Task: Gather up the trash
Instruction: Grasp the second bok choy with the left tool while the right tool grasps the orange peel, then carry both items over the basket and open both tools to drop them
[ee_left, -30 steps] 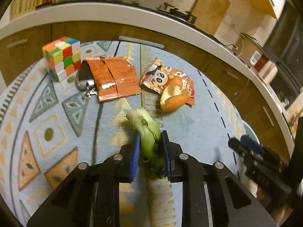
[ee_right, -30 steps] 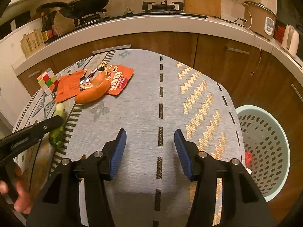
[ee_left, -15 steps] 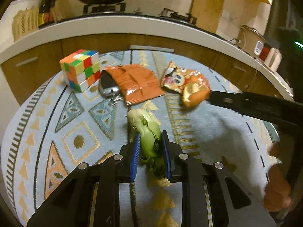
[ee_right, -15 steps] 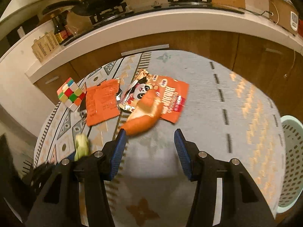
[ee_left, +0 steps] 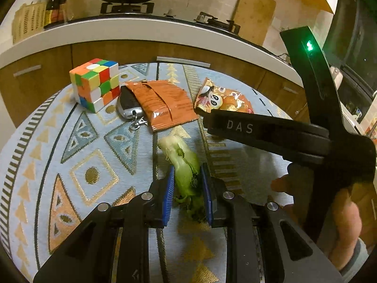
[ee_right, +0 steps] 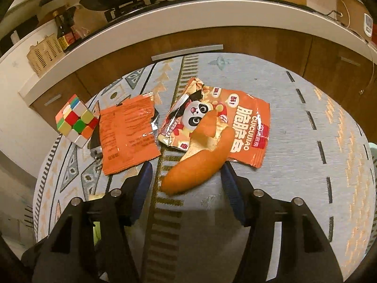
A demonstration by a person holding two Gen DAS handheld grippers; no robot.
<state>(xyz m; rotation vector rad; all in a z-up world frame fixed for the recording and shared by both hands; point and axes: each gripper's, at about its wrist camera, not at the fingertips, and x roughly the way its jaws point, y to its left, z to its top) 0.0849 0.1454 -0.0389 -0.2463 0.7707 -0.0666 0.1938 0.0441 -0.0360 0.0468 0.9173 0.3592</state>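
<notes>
My left gripper (ee_left: 187, 176) is shut on a green bok choy stalk (ee_left: 183, 165) held over the patterned table cloth (ee_left: 70, 155). My right gripper (ee_right: 186, 172) is open, its jaws on either side of an orange peel (ee_right: 200, 162) that lies on a panda snack wrapper (ee_right: 242, 127). A torn orange wrapper (ee_right: 127, 134) lies left of it, and also shows in the left wrist view (ee_left: 162, 103). The right gripper's body crosses the left wrist view (ee_left: 259, 129) over the panda wrapper (ee_left: 219, 99).
A Rubik's cube (ee_left: 94, 87) and a key fob (ee_left: 128, 108) sit at the table's far left by the orange wrapper. Wooden cabinets and a counter (ee_right: 212, 16) with a pan stand behind. A pale basket rim (ee_right: 373, 148) shows at the right edge.
My right gripper has moved left and forward from the table's middle until its open jaws flank the orange peel. My left gripper has kept hold of the bok choy and lifted slightly.
</notes>
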